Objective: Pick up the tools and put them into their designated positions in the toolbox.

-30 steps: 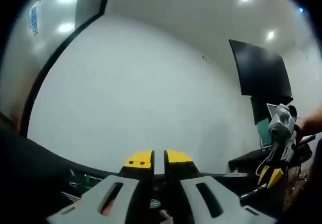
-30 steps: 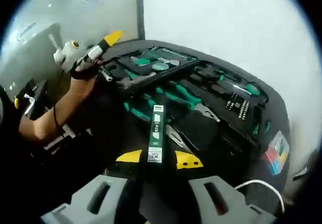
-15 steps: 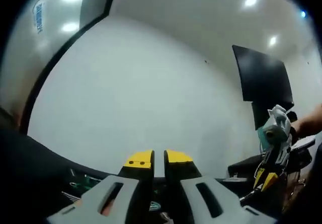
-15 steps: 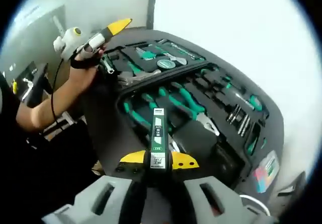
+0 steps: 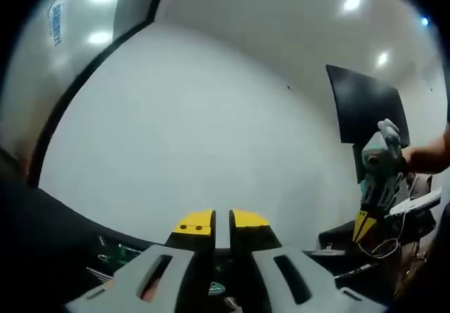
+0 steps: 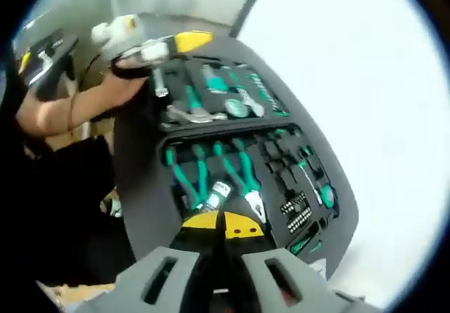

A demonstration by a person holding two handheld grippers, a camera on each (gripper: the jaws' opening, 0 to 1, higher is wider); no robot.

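In the right gripper view, a person's hand (image 6: 119, 91) at upper left holds the left gripper (image 6: 184, 42), whose yellow tips point over the far end of the open toolbox (image 6: 140, 186). The toolbox is a dark case with moulded slots, lying open on the dark tabletop (image 6: 123, 151). Its far section holds a wrench (image 6: 184, 112), a round green tape measure (image 6: 233, 107) and a few green-handled tools too small to name. The near section holds three green-handled pliers (image 6: 228, 172) side by side, then a row of dark sockets (image 6: 295, 211) and a green-handled screwdriver (image 6: 316, 186) toward the right.

The right gripper (image 6: 223, 223) rises from the bottom of that view, its yellow-tipped fingers (image 6: 201, 221) clenched on a slim green and white tool (image 6: 214, 195), which sticks out ahead of the tips and hangs over the near pliers slots. Whether the tool touches the tray cannot be told.

In the left gripper view, that gripper's two fingers (image 5: 195, 225) are pressed together with only a thin line between them and nothing grasped, facing a white wall (image 5: 197, 137). Green tools in the case show dimly at lower left. At far right the right gripper hangs tips-down in a hand, before a dark screen (image 5: 365, 105).
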